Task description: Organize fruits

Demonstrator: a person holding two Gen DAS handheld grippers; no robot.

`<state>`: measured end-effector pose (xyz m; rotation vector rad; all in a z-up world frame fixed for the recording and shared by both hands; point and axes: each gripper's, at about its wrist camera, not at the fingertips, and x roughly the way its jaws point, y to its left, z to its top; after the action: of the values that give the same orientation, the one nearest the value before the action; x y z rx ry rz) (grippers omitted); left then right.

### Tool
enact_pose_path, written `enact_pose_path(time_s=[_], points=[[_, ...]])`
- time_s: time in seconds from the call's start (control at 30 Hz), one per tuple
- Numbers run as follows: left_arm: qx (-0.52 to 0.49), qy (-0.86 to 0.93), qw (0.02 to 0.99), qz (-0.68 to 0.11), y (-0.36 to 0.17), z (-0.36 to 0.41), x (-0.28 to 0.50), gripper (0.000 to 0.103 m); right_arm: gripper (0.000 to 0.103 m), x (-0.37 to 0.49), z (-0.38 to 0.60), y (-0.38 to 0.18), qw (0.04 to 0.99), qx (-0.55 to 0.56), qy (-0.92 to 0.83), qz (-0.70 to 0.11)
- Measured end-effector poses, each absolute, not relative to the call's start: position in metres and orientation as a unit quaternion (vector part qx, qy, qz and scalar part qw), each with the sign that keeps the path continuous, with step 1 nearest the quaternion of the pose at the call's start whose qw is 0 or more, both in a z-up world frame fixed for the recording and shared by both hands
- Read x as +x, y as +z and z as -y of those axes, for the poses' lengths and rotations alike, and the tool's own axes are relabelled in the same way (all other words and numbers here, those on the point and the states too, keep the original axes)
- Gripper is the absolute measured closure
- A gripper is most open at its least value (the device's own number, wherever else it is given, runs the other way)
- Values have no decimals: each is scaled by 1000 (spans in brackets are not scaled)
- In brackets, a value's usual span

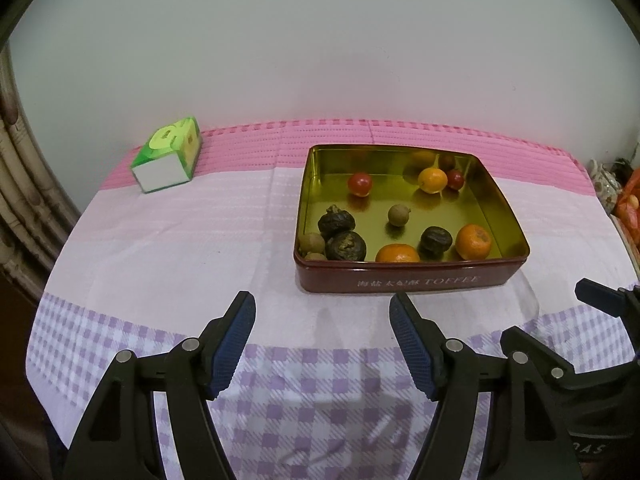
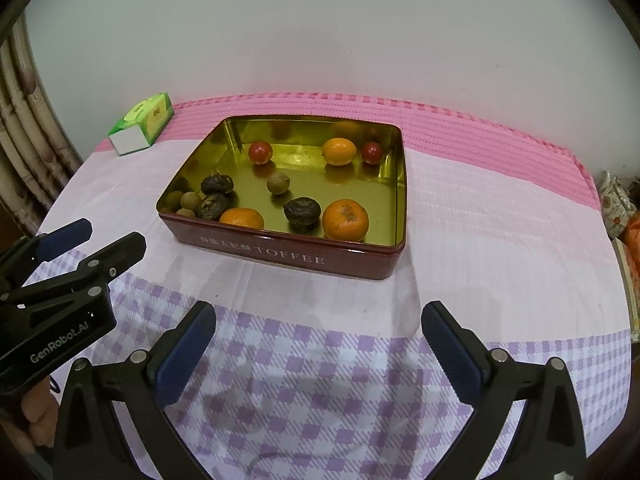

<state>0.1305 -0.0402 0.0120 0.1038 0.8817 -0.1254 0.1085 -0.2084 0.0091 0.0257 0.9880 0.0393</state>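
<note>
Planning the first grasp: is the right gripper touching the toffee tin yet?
Apart. The right wrist view shows bare tablecloth between the right gripper and toffee tin.

The checked cloth (image 2: pixel 320 380) lies bare across the lower middle of both views, between the gripper fingers and the tin's near wall. The toffee tin (image 2: pixel 288 254) stands mid-frame, its raised walls ringing the fruit. Inside it, bare gold floor shows at upper left and along the right wall. The left gripper (image 2: pixel 80 248) crowds the right view's left edge. A green box (image 1: pixel 168 160) sits upper left, well apart from the tin.
</note>
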Motion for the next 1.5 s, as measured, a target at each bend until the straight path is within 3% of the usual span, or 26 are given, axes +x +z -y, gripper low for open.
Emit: enact_pose_path(time_s=[1.5], points=[[45,-60,900,-430,12,35,129,33,1,109,211,12,883,-6,10,-469]])
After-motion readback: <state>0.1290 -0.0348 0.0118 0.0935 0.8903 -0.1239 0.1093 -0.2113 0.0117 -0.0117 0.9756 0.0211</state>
